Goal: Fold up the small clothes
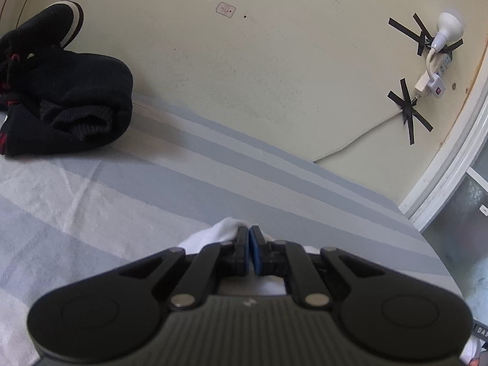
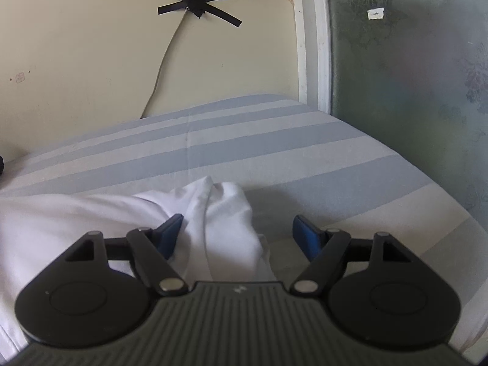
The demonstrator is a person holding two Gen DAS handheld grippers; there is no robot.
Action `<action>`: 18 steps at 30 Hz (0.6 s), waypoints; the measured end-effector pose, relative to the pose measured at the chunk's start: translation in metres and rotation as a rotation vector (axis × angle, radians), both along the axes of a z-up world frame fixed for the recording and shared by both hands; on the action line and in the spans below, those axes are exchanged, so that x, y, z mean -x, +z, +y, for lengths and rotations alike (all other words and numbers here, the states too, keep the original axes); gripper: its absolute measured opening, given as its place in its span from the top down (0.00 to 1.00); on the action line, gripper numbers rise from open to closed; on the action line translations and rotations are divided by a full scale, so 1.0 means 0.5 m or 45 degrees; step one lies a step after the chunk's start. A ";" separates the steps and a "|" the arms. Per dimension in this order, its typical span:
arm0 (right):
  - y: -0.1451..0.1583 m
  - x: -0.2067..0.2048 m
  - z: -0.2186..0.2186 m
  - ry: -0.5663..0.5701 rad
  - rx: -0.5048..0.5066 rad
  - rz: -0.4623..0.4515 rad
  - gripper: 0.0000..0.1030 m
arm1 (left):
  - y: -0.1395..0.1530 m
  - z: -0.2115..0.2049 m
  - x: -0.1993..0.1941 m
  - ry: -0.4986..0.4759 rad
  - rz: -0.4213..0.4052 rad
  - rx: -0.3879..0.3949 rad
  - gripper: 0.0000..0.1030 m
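A white garment (image 2: 213,213) lies bunched on the striped grey bedsheet (image 2: 274,140). My right gripper (image 2: 236,228) is open, its blue-padded fingers on either side of a raised fold of the white cloth. My left gripper (image 1: 249,238) is shut on a piece of the same white garment (image 1: 219,233), which bulges out just left of the fingertips. Most of the garment is hidden under the gripper body in the left wrist view.
A pile of dark clothes (image 1: 61,91) with a white-striped cuff sits at the far left of the bed against the cream wall. A white lamp (image 1: 446,29), a power strip and a cable are taped to the wall. A frosted glass door (image 2: 411,85) borders the bed's right edge.
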State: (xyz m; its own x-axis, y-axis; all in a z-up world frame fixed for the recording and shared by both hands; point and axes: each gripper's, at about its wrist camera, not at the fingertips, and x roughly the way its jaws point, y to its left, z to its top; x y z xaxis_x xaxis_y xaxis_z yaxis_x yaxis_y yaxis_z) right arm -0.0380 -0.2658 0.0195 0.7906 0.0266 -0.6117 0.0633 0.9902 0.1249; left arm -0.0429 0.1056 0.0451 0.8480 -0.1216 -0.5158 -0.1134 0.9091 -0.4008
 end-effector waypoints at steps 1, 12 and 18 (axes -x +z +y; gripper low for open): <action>0.003 0.002 -0.005 -0.012 -0.023 -0.004 0.25 | 0.001 -0.001 0.002 0.007 -0.005 -0.009 0.94; 0.097 0.100 0.034 0.116 -0.087 -0.208 0.59 | 0.066 -0.058 0.090 -0.022 -0.177 -0.059 0.71; 0.084 0.044 0.166 0.457 -0.204 -0.150 0.76 | 0.042 -0.160 0.058 -0.322 -0.124 -0.176 0.65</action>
State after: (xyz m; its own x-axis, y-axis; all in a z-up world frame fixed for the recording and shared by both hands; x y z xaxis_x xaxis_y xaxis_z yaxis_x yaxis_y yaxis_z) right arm -0.0601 -0.1827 0.0615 0.7782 0.4016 -0.4828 -0.3070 0.9140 0.2653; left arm -0.0718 0.0257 0.0660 0.8460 -0.2694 -0.4601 0.1561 0.9503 -0.2694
